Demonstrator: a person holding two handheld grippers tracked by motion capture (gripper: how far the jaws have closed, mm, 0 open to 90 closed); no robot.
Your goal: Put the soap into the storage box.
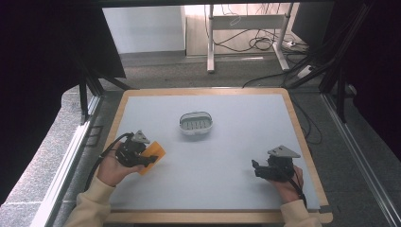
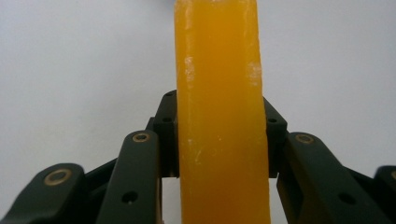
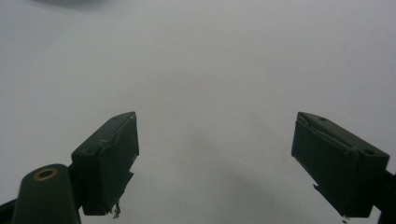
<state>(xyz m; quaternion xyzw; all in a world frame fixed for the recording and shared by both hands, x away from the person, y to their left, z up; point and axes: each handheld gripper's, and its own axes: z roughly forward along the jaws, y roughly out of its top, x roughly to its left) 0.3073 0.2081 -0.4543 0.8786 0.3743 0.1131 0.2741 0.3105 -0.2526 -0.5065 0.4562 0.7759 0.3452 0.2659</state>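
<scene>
An orange bar of soap (image 1: 154, 154) is clamped edge-on between the jaws of my left gripper (image 1: 152, 158) at the table's left side. In the left gripper view the soap (image 2: 219, 116) stands up between both pads (image 2: 169, 140), which press its two faces. A white soap dish (image 1: 196, 123) with a slotted grey insert sits near the table's middle, apart from both grippers. My right gripper (image 1: 255, 168) rests at the front right, and in the right gripper view its gripper (image 3: 215, 140) stands open with bare table between the jaws.
The grey table top (image 1: 227, 156) has a wooden rim (image 1: 208, 217). Beyond the far edge stand a desk frame (image 1: 246, 33) and loose cables (image 1: 265, 45) on the floor. Dark curtains hang at both sides.
</scene>
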